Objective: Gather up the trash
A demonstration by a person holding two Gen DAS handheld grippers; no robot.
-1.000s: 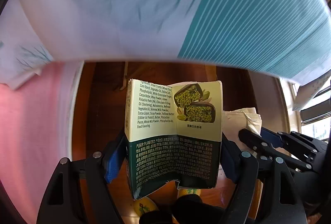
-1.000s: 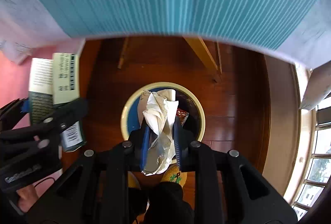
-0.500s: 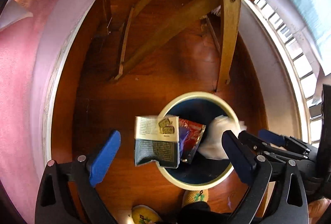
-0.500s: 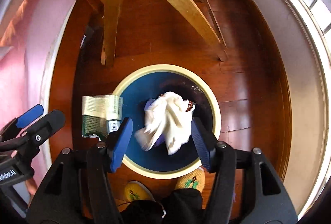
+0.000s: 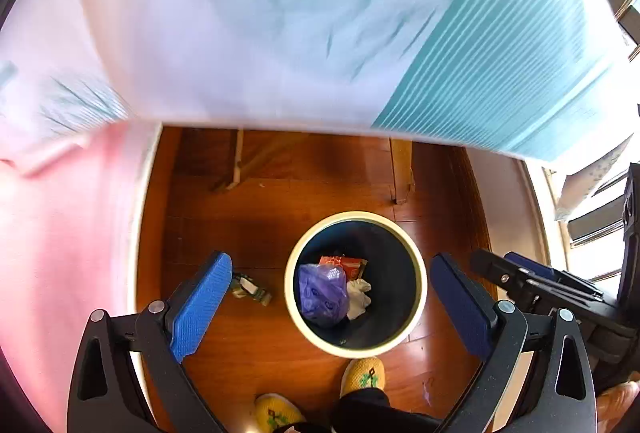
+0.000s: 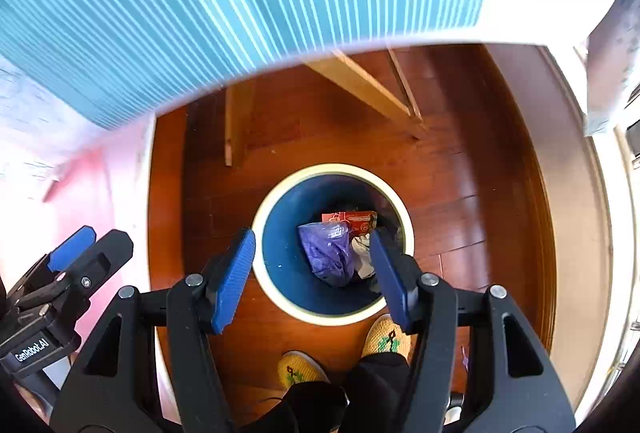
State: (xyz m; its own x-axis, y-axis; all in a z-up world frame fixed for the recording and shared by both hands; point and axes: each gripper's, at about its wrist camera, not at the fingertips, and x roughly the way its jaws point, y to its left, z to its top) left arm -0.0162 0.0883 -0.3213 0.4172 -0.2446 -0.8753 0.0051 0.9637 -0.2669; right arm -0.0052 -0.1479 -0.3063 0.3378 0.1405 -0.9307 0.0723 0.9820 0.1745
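Note:
A round bin (image 5: 354,216) with a cream rim and blue inside stands on the wooden floor below both grippers. In it lie a purple bag (image 5: 322,293), a red packet (image 5: 346,264) and a crumpled white tissue (image 5: 359,294). A green and cream box (image 5: 251,288) lies on the floor just left of the bin, outside it. My left gripper (image 5: 330,275) is open and empty above the bin. My right gripper (image 6: 312,245) is open and empty too, over the bin (image 6: 332,168) and the purple bag (image 6: 328,251). The box does not show in the right wrist view.
A white and teal striped cloth (image 5: 320,13) hangs over the upper half of both views. Pink fabric (image 5: 60,233) fills the left. Wooden legs (image 6: 360,81) stand behind the bin. A person's feet in yellow slippers (image 6: 386,337) are beside the bin's near rim.
Both grippers opened and let go. The tissue dropped into the bin, and the box ended up on the floor left of it. The striped cloth fills the upper view again.

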